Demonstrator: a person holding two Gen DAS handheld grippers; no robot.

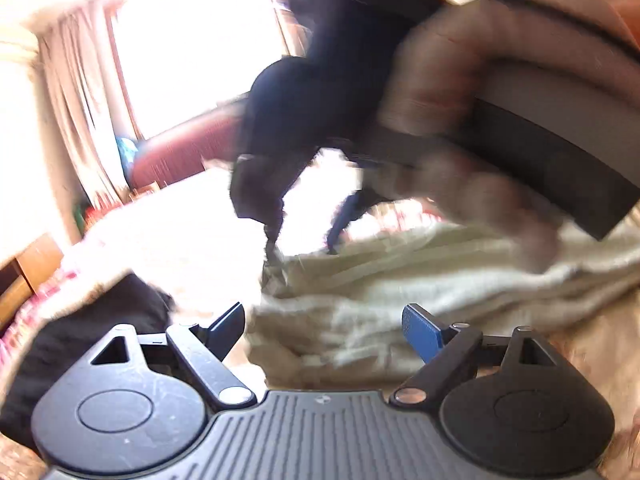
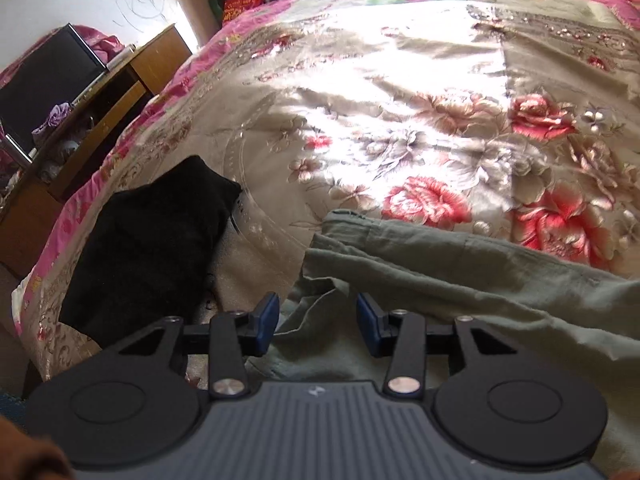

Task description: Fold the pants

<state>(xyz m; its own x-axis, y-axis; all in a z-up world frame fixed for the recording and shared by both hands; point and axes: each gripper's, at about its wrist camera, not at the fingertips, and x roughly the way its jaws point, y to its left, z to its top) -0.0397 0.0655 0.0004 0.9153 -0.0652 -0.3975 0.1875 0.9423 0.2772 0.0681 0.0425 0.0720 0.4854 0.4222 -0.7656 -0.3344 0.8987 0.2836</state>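
Pale grey-green pants (image 2: 460, 280) lie rumpled on the flowered bedspread (image 2: 360, 100), the waist end near the right gripper. My right gripper (image 2: 318, 322) is open, low over the pants, with cloth between and under its fingers. In the blurred left wrist view the pants (image 1: 380, 300) look cream-white. My left gripper (image 1: 324, 330) is open wide just above them. The other gripper (image 1: 304, 216) shows beyond, held by a hand, its tips down on the cloth.
A folded black garment (image 2: 152, 248) lies on the bed's left edge; it also shows in the left wrist view (image 1: 100, 320). A wooden cabinet (image 2: 100, 120) with a black screen stands left of the bed. A bright window and curtains (image 1: 80, 120) are behind.
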